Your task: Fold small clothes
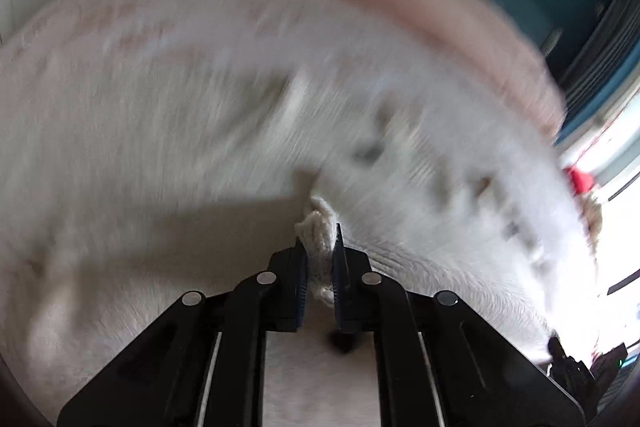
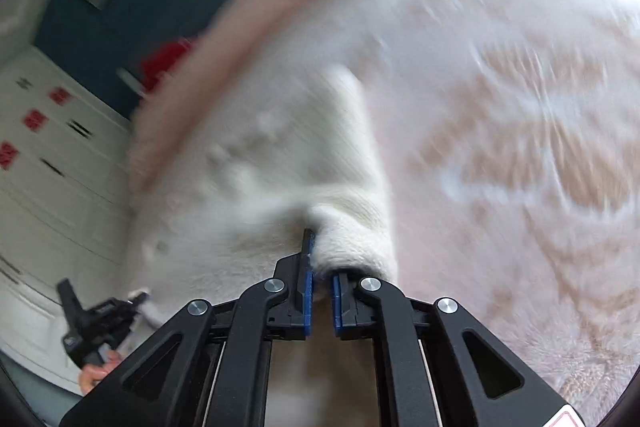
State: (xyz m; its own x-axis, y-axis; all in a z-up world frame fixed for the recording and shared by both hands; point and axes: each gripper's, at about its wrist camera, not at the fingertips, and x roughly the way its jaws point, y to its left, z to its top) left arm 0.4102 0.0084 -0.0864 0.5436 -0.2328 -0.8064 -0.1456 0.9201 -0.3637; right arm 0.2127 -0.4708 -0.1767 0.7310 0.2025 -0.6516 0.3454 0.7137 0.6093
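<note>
Both grippers pinch one white knitted garment point(image 1: 400, 187), which hangs spread between them above a pink-patterned fuzzy blanket point(image 2: 520, 147), presumably a bed. The left gripper point(image 1: 320, 251) has its fingers clenched on a bunched corner of the knit; the right gripper point(image 2: 320, 267) grasps a thicker rolled edge, likely a sleeve or hem. Holding two corners apart probably keeps the cloth taut for laying flat. Heavy blur hides its exact shape.

garment point(image 2: 280, 163) on blanket point(image 2: 500, 147), cabinet point(image 2: 60, 155) left
</note>
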